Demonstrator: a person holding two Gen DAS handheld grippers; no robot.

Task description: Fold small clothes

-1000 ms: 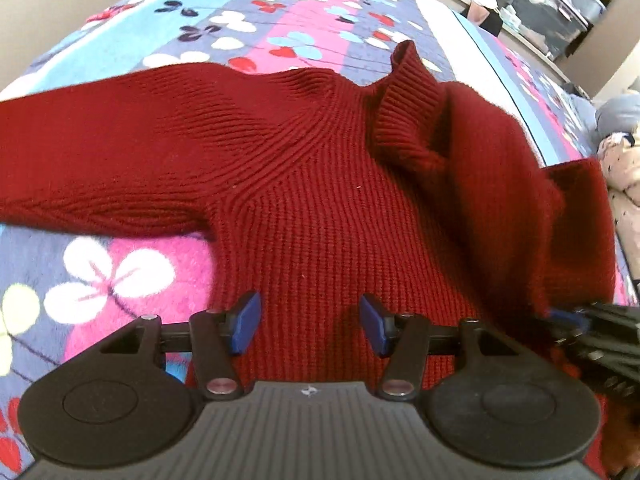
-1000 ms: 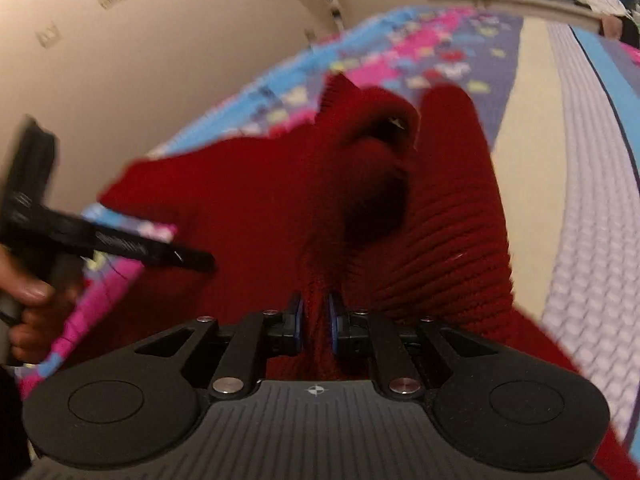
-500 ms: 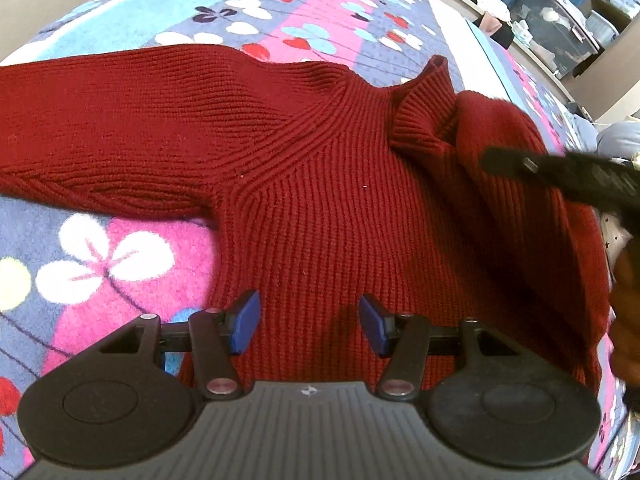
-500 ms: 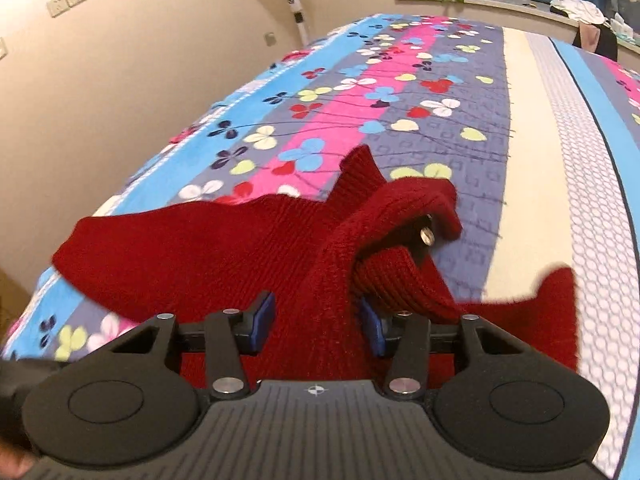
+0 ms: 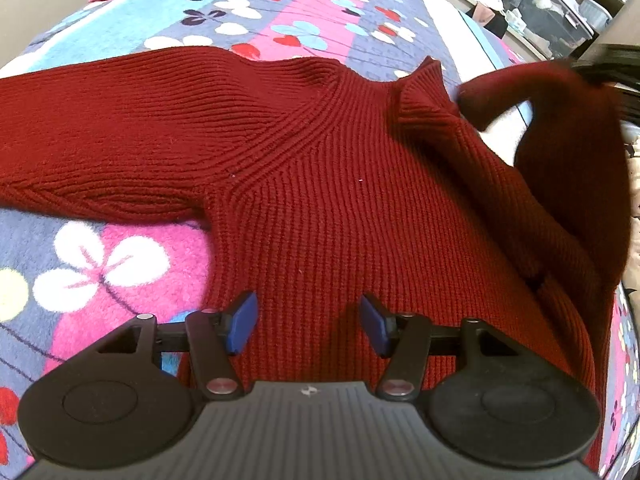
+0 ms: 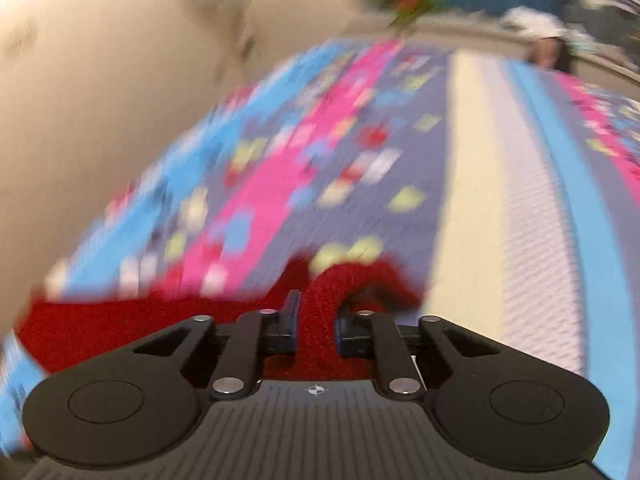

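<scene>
A dark red ribbed sweater (image 5: 320,184) lies on a flowered bedspread (image 5: 100,264), its left sleeve stretched out to the left and its collar standing up at upper right. My left gripper (image 5: 308,320) is open and empty, low over the sweater's body near the hem. My right gripper (image 6: 316,322) is shut on a fold of the sweater (image 6: 320,308), its right sleeve, which is lifted in an arch at the right of the left wrist view (image 5: 576,128). The right wrist view is blurred by motion.
The bedspread (image 6: 480,200) runs far ahead with a cream and blue stripe on the right. A beige wall (image 6: 100,80) is at left. Storage boxes and clutter (image 5: 548,4) stand beyond the bed's far edge.
My right gripper has closed on the right sleeve and is lifting it up and away to the right. The left gripper has stayed open over the sweater's body.
</scene>
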